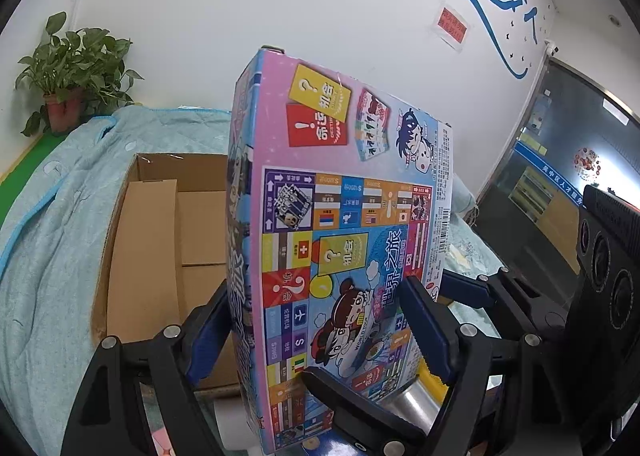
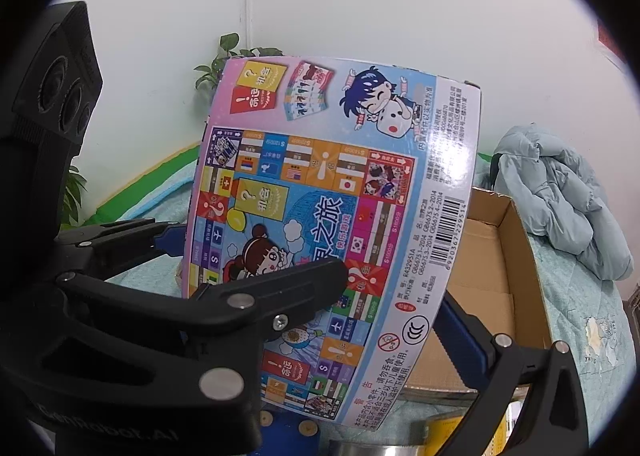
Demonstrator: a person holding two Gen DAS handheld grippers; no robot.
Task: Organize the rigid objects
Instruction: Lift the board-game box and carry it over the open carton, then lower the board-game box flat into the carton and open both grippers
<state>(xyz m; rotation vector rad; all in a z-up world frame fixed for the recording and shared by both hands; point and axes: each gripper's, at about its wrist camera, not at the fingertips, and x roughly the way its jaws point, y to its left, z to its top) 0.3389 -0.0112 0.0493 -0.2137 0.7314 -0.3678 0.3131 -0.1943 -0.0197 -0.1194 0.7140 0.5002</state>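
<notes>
Board game box [image 1: 340,240] is lifted clear of the bed, standing on end, tilted slightly, printed back face toward both cameras.

Left hand-held gripper [image 1: 320,332]: jaws set wide across the box's thickness near its lower end, one blue pad on the spine side, the other on the printed face. Pinching the box.

Right hand-held gripper [image 2: 392,312]: one black finger lies across the printed face, the other blue-padded finger sits past the barcode edge. It appears to clamp the box across that corner; pad contact on the far side is hidden, so I judge a grip rather than see it fully.

Open cardboard carton [image 1: 168,223] sits on the blue quilt [image 1: 52,240], just beyond and to the left of the left hand-held gripper; behind the box in the right wrist view. Interior looks bare.

Step in hand, judged: carry box over the carton and lower it in.

Notes for doing it well:
- Move both grippers together; any twist between them will rack the thin card.
- Clear the near carton wall before lowering.
- Lay it flat or stand it against a wall, saving room.
- Release only once the box rests.
</notes>
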